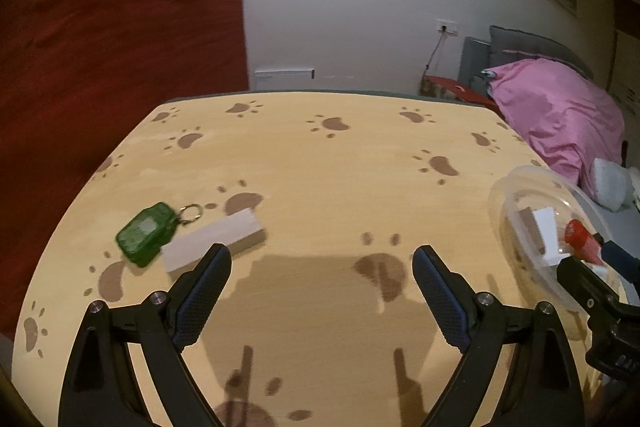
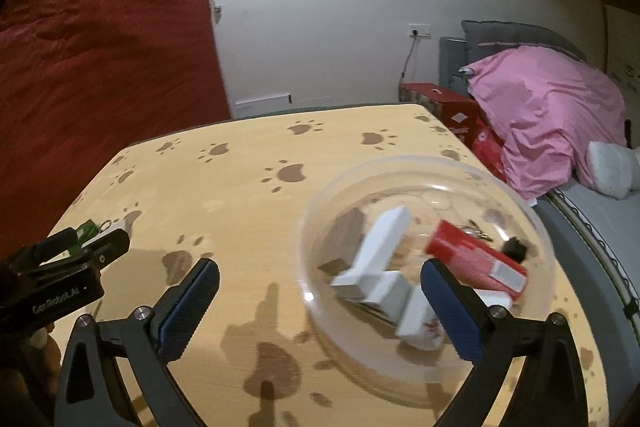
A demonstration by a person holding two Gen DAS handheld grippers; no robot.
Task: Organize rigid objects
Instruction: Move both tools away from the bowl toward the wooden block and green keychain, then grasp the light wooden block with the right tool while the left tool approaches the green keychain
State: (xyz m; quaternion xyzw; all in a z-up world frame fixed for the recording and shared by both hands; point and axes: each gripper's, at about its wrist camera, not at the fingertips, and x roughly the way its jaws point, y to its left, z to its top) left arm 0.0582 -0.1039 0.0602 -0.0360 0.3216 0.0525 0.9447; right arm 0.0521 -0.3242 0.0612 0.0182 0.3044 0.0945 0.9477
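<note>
Red quilted cover (image 1: 112, 27) hanging at 10 o'clock beyond the desk; pink bedding (image 2: 548, 107) heaped on the bed at 2 o'clock, red boxes (image 2: 460, 111) wedged between bed and desk.

Paw-print desk (image 1: 320, 167) filling the lower half of both wrist views, shadowed near the claws.

Clear round bowl (image 2: 400, 167) at 3 o'clock on the desk in the left wrist view, dead ahead in the right wrist view. Inside: white blocks (image 2: 384, 239) tumbled together toward 7 o'clock of the bowl, a red box (image 2: 472, 255) lying tilted at 3 o'clock, a small black piece (image 2: 514, 249) just beyond it, touching or not cannot be told through the blur.

Left claw (image 1: 322, 259) spread wide, gripping nothing, above bare desk. Right claw (image 2: 320, 275) likewise spread wide and empty, its right finger in front of the bowl's contents, its left finger over bare desk.

Pale flat block (image 1: 216, 239) lying on the desk at 10 o'clock from the left claw, its near end just behind the left fingertip. Green keychain (image 1: 146, 233) with a metal ring, touching the block's far-left end, at 9 o'clock on the desk.
</note>
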